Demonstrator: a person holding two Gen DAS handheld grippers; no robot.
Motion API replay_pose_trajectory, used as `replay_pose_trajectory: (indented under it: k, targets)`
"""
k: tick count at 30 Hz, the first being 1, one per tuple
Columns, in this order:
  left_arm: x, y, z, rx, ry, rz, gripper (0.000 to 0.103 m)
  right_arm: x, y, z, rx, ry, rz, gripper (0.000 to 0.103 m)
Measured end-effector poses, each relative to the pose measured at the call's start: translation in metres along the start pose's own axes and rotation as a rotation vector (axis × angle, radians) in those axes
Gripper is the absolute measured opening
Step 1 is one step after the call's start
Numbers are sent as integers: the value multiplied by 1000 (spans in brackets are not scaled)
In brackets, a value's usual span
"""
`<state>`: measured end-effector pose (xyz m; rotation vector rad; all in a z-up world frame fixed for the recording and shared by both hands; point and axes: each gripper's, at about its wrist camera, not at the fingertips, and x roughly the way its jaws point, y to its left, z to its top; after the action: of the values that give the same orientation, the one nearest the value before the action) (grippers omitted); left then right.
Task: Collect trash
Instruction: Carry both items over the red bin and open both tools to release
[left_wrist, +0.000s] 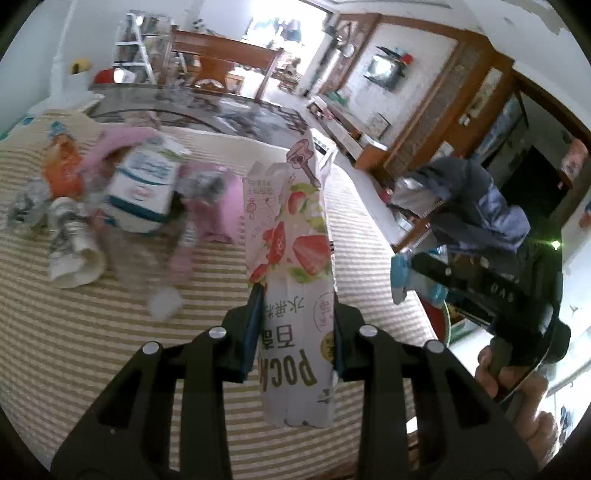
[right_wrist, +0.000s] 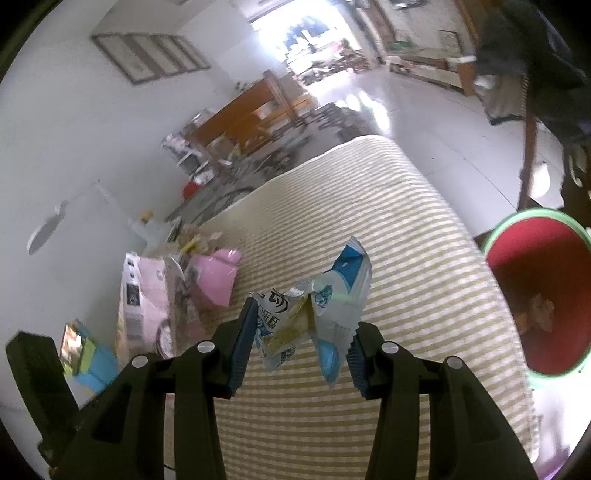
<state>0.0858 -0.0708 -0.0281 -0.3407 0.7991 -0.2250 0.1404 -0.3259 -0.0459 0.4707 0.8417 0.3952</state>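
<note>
Your left gripper (left_wrist: 295, 314) is closed on a flattened strawberry-print carton (left_wrist: 291, 266). The blue pads press its two long edges, and the carton stands upright between the fingers, its printed text upside down in the left wrist view. It is held clear above the striped beige-and-white mat (left_wrist: 110, 350) that covers the surface below.

Your right gripper (right_wrist: 301, 332) is narrowed on a crumpled blue-and-white snack wrapper (right_wrist: 325, 306). The wrapper sits bunched between the pads, with one pointed corner sticking up and its lower end hanging below the fingers. It is likewise held above the striped mat (right_wrist: 369, 221).

Remaining trash lies in a heap on the mat, to the left in both views:
- a white-and-blue box (left_wrist: 142, 184), tilted, leaning among the other items;
- pink packaging (left_wrist: 218, 203) just beside the box;
- an orange wrapper (left_wrist: 61, 166) at the far left of the heap;
- a crushed paper cup (left_wrist: 74, 254) on its side, nearest the camera;
- a small white crumpled scrap (left_wrist: 164, 302) lying apart from the heap.

Much of the heap is blurred, and finer detail cannot be read.

A red basin with a green rim (right_wrist: 495, 236) stands off the right edge of the mat, lower than it. Some scraps lie inside it, too blurred to identify.

In the left wrist view your right hand (left_wrist: 517, 384) appears at the lower right, gripping its black handle.
</note>
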Motion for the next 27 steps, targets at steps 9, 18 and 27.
replay_pose_trajectory:
  k: [9,18,27]
  targets:
    - [22,-30,-2,46,42,-50,31,-15,-22,8,63,-36,-30,44]
    - [37,-53,-7,84,79,-82,31,-32,-43,16,121,-84,-79,44]
    - [50,-72,-6,103,113,-124,25,-68,-83,31,220,-194,-173,44]
